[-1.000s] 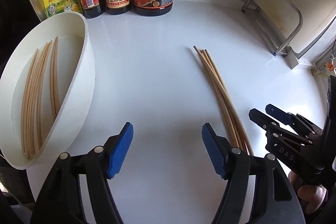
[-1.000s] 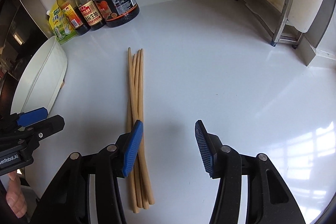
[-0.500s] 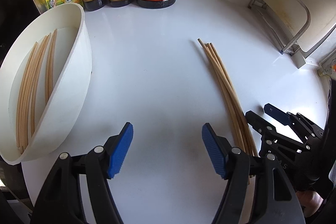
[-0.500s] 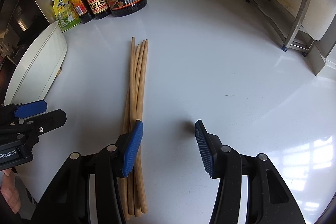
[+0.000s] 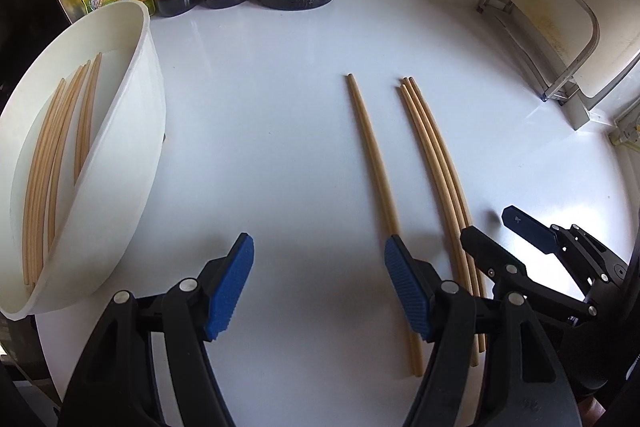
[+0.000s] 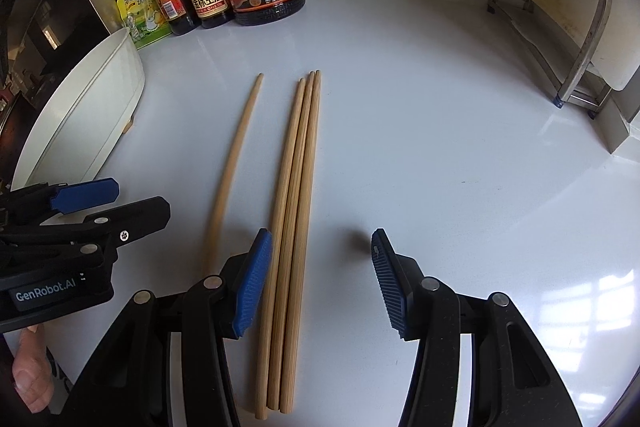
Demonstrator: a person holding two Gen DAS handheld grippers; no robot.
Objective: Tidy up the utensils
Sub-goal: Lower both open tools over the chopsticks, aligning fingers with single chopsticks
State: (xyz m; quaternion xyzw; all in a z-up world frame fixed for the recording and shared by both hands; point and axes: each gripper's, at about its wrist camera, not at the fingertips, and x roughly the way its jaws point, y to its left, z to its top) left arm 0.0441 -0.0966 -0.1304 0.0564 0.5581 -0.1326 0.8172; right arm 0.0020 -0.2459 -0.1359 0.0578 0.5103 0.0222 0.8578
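From the left wrist we see our left gripper (image 5: 318, 287) spread with nothing between its blue pads. A single chopstick (image 5: 374, 163) lies on the white counter (image 5: 260, 107), apart from a bundle of three chopsticks (image 5: 436, 163) to its right. More chopsticks rest in the white tub (image 5: 136, 155).

From the right wrist, our right gripper (image 6: 320, 279) is spread above the bundle of three (image 6: 298, 187); the left pad seems just beside them, though we cannot tell if it touches.
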